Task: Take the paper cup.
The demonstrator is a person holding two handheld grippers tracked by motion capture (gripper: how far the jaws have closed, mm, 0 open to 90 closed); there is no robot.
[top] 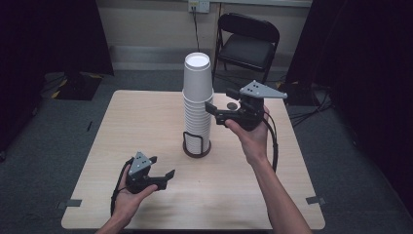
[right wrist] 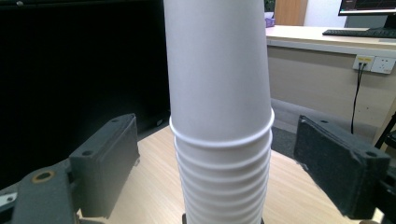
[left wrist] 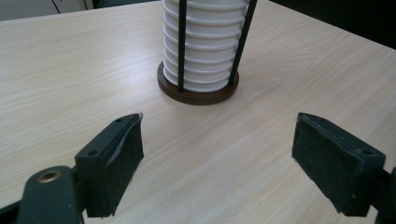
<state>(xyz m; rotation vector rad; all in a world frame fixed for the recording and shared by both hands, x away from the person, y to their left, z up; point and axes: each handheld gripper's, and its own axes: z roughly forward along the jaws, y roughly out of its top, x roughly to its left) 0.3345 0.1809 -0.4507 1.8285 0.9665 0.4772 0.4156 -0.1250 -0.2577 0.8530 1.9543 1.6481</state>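
The right gripper (top: 210, 108) hangs beside the upper part of the stack of paper cups (top: 197, 105), jaws spread wide and holding nothing — in the right gripper view the stack stands between them with a gap on either side. The left gripper (top: 163, 168) rests low over the worktop (top: 146, 122) near the front edge, also wide open and empty, pointed at the base of the stack.

The stack stands upside down in a wire holder (top: 197, 144) with a dark round base, at the middle of the worktop; the top cup (right wrist: 217, 70) sits higher than the tightly nested ones below it.

The likely trouble, as I judge it: the cups are thin and nested close, so a pinch set too low could drag several up together, and a hard squeeze could crush the wall. The column is tall and rises well above the holder's rods — a sideways nudge from a jaw could tip it. Nothing can be seen inside the cups, since their mouths face down.
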